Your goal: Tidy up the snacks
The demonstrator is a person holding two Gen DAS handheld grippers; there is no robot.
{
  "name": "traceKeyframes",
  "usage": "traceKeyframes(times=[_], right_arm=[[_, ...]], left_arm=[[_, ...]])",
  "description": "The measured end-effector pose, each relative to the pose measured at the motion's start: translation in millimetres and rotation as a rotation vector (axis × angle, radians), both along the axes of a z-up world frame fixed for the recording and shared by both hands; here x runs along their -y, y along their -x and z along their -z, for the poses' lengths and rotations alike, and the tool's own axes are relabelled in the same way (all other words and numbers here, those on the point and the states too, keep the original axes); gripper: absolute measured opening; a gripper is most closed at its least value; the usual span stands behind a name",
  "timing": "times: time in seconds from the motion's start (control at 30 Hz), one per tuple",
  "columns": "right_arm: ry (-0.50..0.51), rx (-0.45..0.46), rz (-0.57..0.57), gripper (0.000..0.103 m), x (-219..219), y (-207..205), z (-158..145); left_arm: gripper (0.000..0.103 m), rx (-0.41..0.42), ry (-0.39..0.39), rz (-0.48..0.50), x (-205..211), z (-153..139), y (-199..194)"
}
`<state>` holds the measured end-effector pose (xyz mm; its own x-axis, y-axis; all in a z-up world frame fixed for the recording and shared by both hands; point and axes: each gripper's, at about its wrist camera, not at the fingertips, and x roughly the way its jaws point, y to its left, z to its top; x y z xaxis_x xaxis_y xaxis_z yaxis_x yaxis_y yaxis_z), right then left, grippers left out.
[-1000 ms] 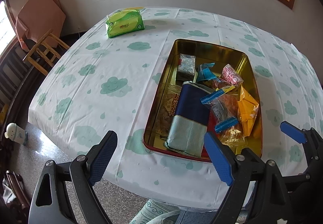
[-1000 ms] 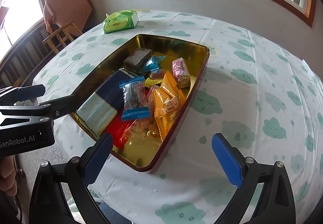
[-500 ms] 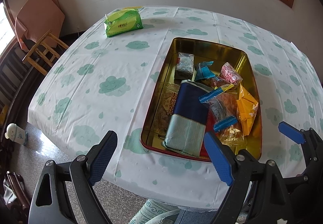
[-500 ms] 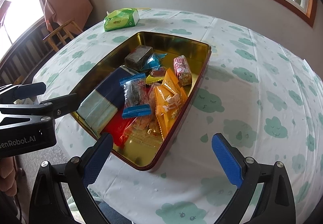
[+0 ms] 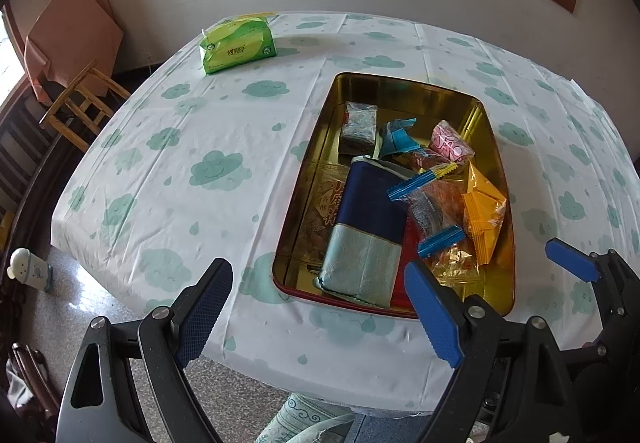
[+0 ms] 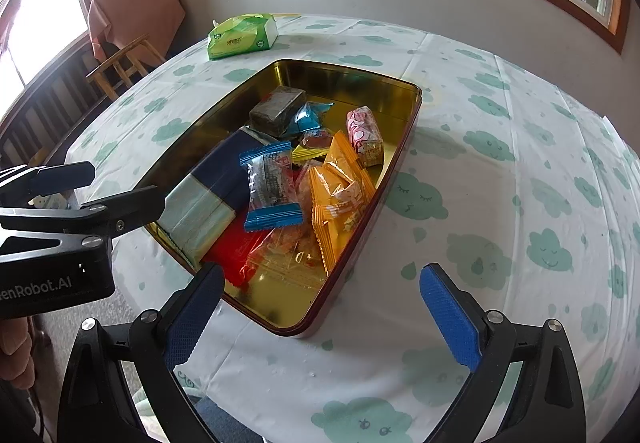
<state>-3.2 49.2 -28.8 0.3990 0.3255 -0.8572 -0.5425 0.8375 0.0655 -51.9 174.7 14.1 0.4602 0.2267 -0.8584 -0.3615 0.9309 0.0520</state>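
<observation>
A gold tin with a red rim lies on the cloud-patterned tablecloth and holds several snack packets. Among them are a long navy-and-pale-green pack, orange packets, a pink one, a clear packet with blue ends and a dark block. My left gripper hangs open above the table's near edge, just short of the tin. My right gripper is open over the tin's near right corner. Neither holds anything.
A green tissue pack lies at the far left of the table. A wooden chair draped with an orange cloth stands by the wall. A small white figure sits on the floor at the left. A person's hand grips the left tool.
</observation>
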Motion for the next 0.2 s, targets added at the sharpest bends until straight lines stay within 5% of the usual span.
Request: traceKeyframes(times=[0.2], right_arm=[[0.002,0.0,0.0,0.098,0.0,-0.9,-0.3]], left_arm=[[0.087,-0.004,0.002,-0.002,-1.3,0.0,0.6]])
